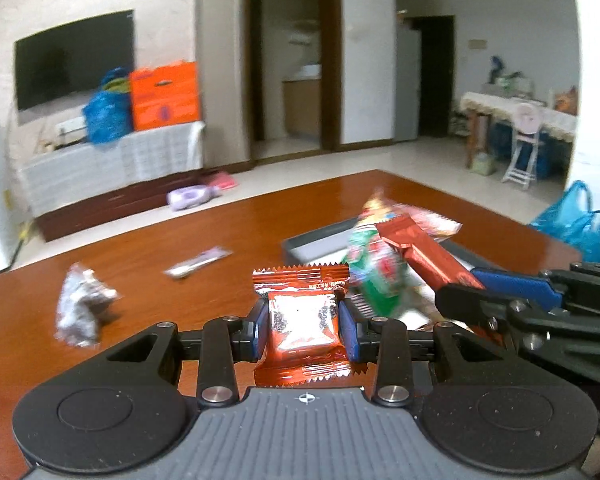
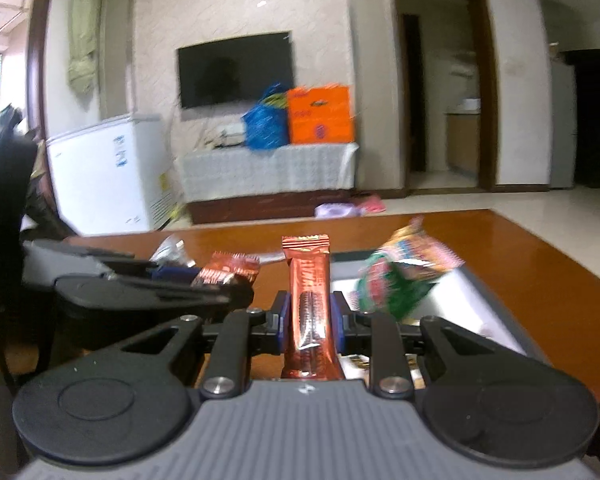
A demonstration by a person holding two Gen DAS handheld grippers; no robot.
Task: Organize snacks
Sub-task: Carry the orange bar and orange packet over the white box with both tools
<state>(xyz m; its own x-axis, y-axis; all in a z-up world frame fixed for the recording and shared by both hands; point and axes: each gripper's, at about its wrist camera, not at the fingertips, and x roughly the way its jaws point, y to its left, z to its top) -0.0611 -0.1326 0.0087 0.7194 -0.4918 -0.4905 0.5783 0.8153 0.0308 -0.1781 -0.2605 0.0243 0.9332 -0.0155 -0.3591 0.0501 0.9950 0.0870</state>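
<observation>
My left gripper (image 1: 303,328) is shut on a square orange-red snack packet (image 1: 302,326) and holds it above the brown table (image 1: 180,240). My right gripper (image 2: 311,320) is shut on a long red snack bar (image 2: 309,300), held upright; it also shows in the left wrist view (image 1: 424,256). A grey tray (image 1: 312,242) sits ahead on the table, also in the right wrist view (image 2: 480,300), with a green and red snack bag (image 2: 396,276) standing in it. The left gripper with its packet (image 2: 224,272) shows to the left in the right wrist view.
A silver snack packet (image 1: 80,308) and a thin purple packet (image 1: 198,262) lie on the table to the left. A blue plastic bag (image 1: 572,220) is past the table's right edge. A white freezer (image 2: 108,176) and a TV cabinet (image 2: 268,172) stand beyond.
</observation>
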